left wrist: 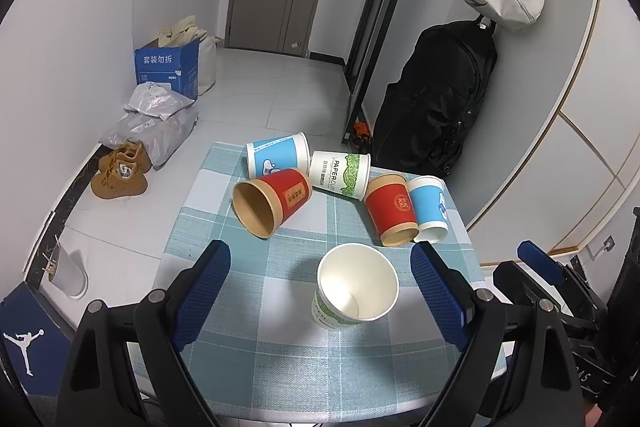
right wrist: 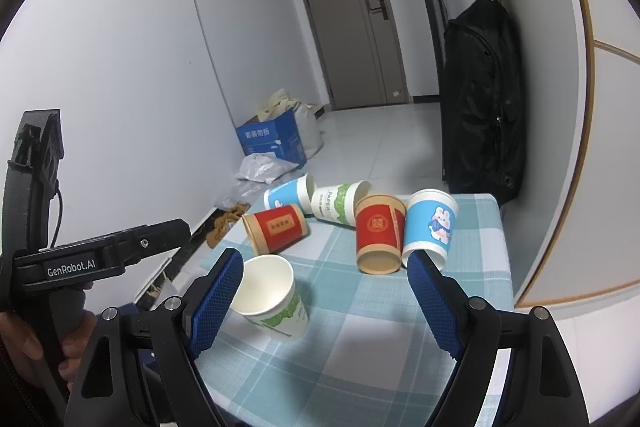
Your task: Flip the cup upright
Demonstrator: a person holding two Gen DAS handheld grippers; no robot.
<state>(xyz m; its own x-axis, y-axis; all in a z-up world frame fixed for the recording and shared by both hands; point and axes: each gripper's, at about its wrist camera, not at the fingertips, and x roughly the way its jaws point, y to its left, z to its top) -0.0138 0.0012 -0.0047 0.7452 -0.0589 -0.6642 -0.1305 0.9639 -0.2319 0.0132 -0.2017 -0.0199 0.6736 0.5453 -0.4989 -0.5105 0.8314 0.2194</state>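
Paper is the risk here: every cup on the desk point(left wrist: 224, 355) is thin-walled and light, so a hard squeeze would likely crease one, and a glancing touch would likely set a lying cup rolling toward the desk edge.

The left gripper point(left wrist: 320, 291) has its jaws spread wide and empty. The upright white cup point(left wrist: 354, 289) with the green band stands between them, touching neither pad, nearer the right-hand pad. A careless sweep forward could tip it back over.

The right gripper point(right wrist: 326, 303) is also wide open with nothing held. The same upright cup point(right wrist: 272, 293) sits just inside its left-hand pad, so closing or shifting leftward could knock it.

The count is six cups: one standing, five on their sides beyond the jaw tips. They are two red cups point(left wrist: 272, 201) point(left wrist: 390, 209), two blue cups point(left wrist: 278, 155) point(left wrist: 428, 207) and one white-and-green cup point(left wrist: 340, 173). The right-hand red and blue cups lie touching, so lifting either may drag or roll its neighbour. The other three are bunched closely too, leaving little room for a pad to slip between them.

There are two grippers, each with two blue pads.
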